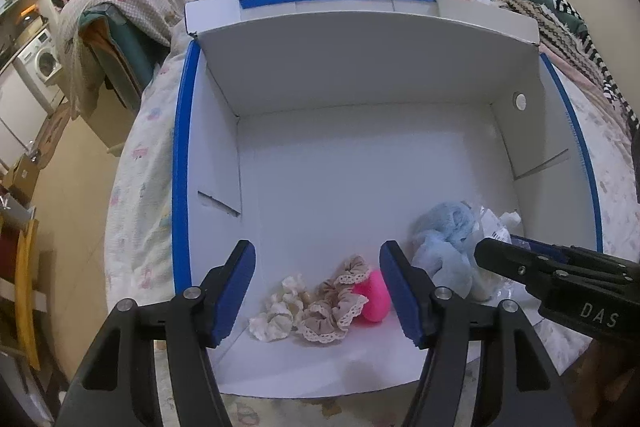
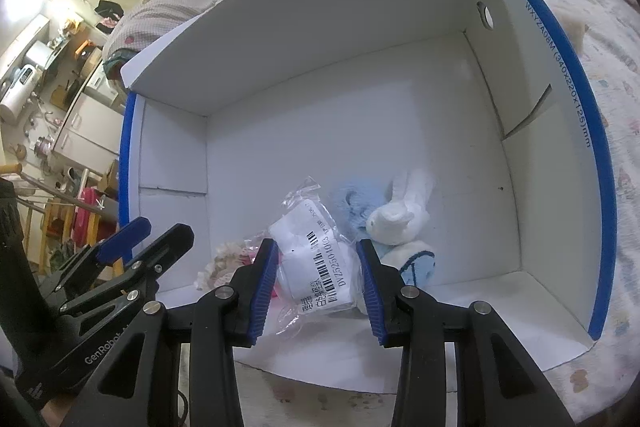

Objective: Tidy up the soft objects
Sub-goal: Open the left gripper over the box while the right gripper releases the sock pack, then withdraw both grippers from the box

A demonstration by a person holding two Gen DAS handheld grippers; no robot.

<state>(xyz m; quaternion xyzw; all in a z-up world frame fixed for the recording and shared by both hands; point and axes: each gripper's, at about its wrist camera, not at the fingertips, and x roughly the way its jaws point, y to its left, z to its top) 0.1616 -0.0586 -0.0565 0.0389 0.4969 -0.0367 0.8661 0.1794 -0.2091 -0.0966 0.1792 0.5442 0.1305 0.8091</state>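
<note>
Box: a white cardboard box (image 1: 360,163) with blue-taped edges sat open on the bed (image 1: 140,187), far flap standing up.
Left hand-held gripper: the left hand-held gripper (image 1: 318,291) hung over the box's near edge, jaws spread wide, gripping nothing!
Under it: a cream scrunchie (image 1: 276,311), a beige lace-trimmed scrunchie (image 1: 336,303) and a pink soft piece (image 1: 374,301), bunched together on the box floor.
Right hand-held gripper: the right hand-held gripper (image 2: 318,285) was spread too, its blue pads either side of a clear bag with a barcode label (image 2: 316,259); contact could not be made out.
Near right corner: a blue fluffy cloth (image 1: 444,251) and a white plush rabbit (image 2: 396,215) lay beside the bag.
</note>
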